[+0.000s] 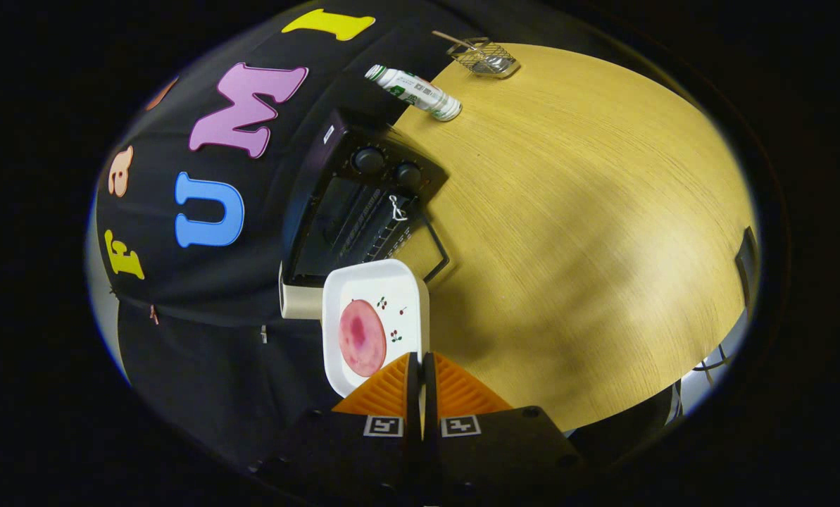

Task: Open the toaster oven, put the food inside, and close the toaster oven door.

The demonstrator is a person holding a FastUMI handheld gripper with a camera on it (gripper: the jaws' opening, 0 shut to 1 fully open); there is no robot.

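My gripper (420,358) is shut on the rim of a white square plate (398,296) that carries a round pink slice of food (361,337). The plate hangs in the air just ahead of the fingers. Beyond it stands the black toaster oven (353,204) against the booth wall, with two knobs (368,160) on its front. Its door appears to be folded down, with the wire rack (390,236) showing inside and the thin black handle (436,248) sticking out over the table. The plate covers the oven's near corner.
The round wooden table (574,225) spreads out beside the oven. A green and white bottle (412,91) lies past the oven, and a small wire basket (483,58) sits at the table's far edge.
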